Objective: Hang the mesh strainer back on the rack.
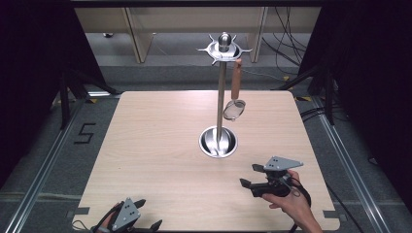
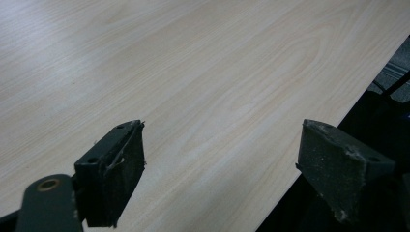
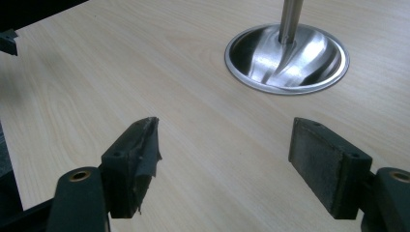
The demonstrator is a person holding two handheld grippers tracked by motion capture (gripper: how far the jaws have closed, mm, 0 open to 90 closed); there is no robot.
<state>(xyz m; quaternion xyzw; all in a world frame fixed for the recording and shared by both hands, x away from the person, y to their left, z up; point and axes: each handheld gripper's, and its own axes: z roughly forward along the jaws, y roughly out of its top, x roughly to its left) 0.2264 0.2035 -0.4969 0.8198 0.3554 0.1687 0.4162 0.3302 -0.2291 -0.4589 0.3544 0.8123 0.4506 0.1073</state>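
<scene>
High view: steel stand point(image 1: 221, 97) on table point(image 1: 160, 145), strainer point(image 1: 234, 108) hanging from its top; left gripper point(image 1: 145, 213) and right gripper point(image 1: 249, 175) both spread, empty, near front edge.

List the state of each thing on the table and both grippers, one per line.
Utensil stand: upright on the table, round base flat.
Strainer: hanging from a hook at the stand's top, wooden handle up.
Left gripper: open, empty, at the table's near edge.
Right gripper: open, empty, over bare table near the stand's base.
</scene>
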